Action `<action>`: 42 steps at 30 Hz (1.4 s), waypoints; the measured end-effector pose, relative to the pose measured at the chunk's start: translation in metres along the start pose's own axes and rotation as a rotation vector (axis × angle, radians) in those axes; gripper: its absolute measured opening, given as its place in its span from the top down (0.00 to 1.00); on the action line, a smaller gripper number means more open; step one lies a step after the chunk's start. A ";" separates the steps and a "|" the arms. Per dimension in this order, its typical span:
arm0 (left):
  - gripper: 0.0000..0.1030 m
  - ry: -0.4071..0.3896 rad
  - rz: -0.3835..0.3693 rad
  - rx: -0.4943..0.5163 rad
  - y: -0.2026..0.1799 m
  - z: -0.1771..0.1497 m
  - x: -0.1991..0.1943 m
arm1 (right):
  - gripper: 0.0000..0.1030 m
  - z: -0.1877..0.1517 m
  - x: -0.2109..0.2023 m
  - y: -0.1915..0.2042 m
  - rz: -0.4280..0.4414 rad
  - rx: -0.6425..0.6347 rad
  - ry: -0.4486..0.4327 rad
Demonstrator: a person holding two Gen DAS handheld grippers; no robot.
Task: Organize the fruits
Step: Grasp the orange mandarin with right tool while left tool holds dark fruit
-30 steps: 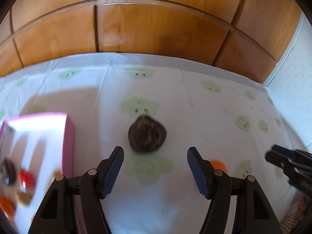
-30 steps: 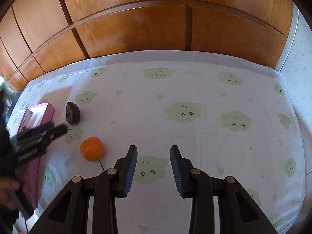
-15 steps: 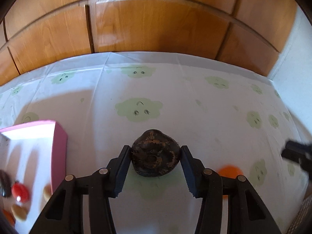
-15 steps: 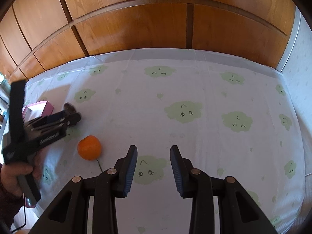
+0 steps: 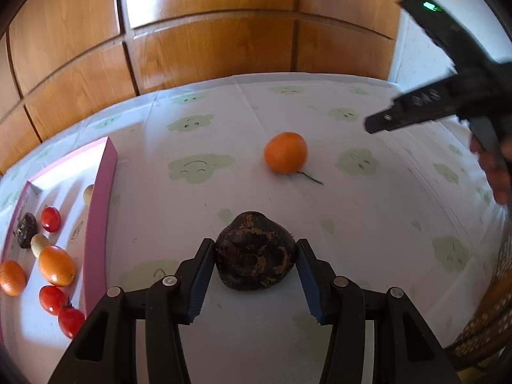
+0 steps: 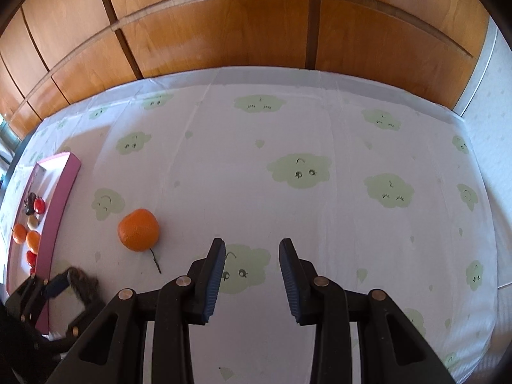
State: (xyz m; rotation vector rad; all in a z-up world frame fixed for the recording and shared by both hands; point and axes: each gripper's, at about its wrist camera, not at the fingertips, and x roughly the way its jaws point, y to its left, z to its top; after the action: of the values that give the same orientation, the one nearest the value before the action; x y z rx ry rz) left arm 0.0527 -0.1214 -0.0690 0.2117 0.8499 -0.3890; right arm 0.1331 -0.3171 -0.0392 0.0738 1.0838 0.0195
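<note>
My left gripper (image 5: pixel 254 256) is shut on a dark brown, rough-skinned fruit (image 5: pixel 254 254) and holds it above the cloth. It also shows blurred at the lower left of the right wrist view (image 6: pixel 81 283). An orange (image 5: pixel 285 152) with a thin stem lies on the cloth beyond it, also in the right wrist view (image 6: pixel 138 229). A pink tray (image 5: pixel 99 211) on the left holds oranges, red tomatoes, a dark fruit and pale fruits. My right gripper (image 6: pixel 249 270) is open and empty over the cloth, right of the orange.
A white cloth with green cloud prints (image 6: pixel 299 171) covers the table. Wooden panels (image 6: pixel 256 25) run along the far edge. A woven chair edge (image 5: pixel 483 326) shows at the lower right of the left wrist view.
My left gripper has lifted the dark fruit and swung back and left with it, so the orange and the tray's fruits now show ahead. The right gripper has barely moved.
</note>
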 end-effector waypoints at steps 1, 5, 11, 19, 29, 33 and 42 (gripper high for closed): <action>0.50 -0.006 0.004 0.004 -0.001 -0.001 -0.001 | 0.66 -0.001 0.001 0.001 -0.001 -0.003 0.004; 0.50 -0.020 -0.018 -0.040 0.005 -0.006 0.000 | 0.66 -0.003 0.005 0.003 0.003 -0.009 0.021; 0.54 -0.005 -0.008 -0.066 0.010 -0.013 0.002 | 0.66 -0.005 0.011 0.004 0.053 0.018 0.053; 0.54 -0.015 -0.021 -0.088 0.011 -0.017 -0.002 | 0.66 -0.008 0.015 0.003 0.100 0.059 0.077; 0.54 -0.042 -0.045 -0.113 0.016 -0.019 0.000 | 0.51 -0.005 0.010 -0.004 0.287 0.198 0.044; 0.54 -0.047 -0.056 -0.116 0.017 -0.020 -0.001 | 0.51 0.000 0.011 0.012 0.326 0.223 0.034; 0.54 -0.053 -0.076 -0.132 0.020 -0.020 -0.001 | 0.50 0.025 0.032 0.080 0.256 0.012 0.072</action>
State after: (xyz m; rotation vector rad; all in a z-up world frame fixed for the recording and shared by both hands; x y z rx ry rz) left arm 0.0463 -0.0963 -0.0807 0.0465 0.8296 -0.4064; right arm 0.1718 -0.2364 -0.0505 0.2233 1.1410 0.2479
